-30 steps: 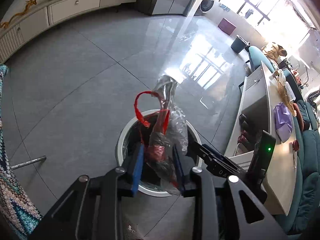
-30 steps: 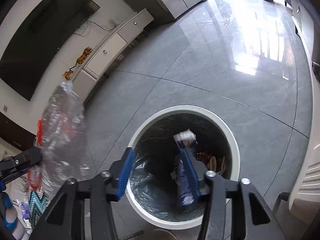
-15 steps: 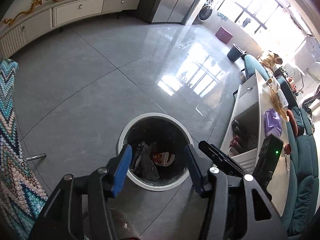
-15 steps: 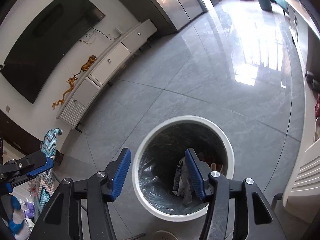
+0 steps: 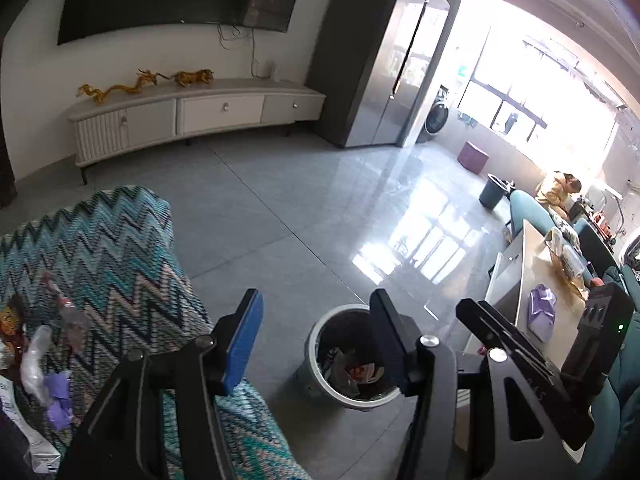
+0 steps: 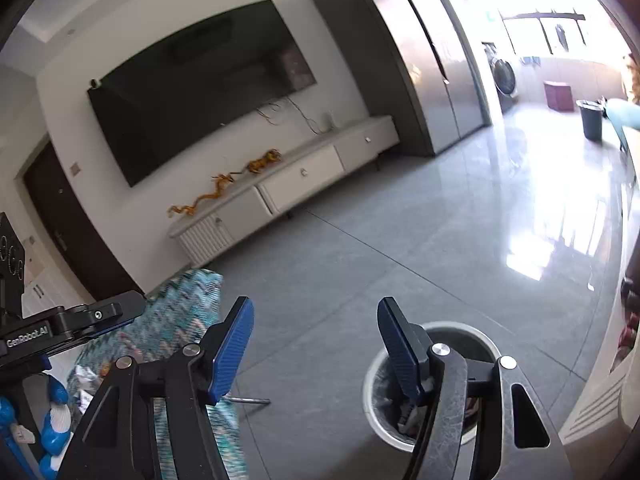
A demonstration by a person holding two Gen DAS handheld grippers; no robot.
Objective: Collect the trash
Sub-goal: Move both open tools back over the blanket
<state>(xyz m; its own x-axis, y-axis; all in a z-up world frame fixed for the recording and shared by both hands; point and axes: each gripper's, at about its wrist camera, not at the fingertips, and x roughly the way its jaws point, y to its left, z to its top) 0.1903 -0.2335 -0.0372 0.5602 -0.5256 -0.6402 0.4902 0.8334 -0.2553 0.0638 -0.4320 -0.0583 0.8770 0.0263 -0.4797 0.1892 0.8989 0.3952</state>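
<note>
While both jaws widen, left hand-held gripper [image 5: 316, 332] empty, right hand-held gripper [image 6: 316, 346] empty, trash bin [image 5: 316, 344] below (wrappers inside)

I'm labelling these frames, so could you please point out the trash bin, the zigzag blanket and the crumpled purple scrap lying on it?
trash bin [image 5: 320, 390]: left wrist view, on its outer wall.
zigzag blanket [image 5: 104, 248]: left wrist view, on its bare patterned top.
crumpled purple scrap [image 5: 58, 400]: left wrist view, on its middle.
</note>
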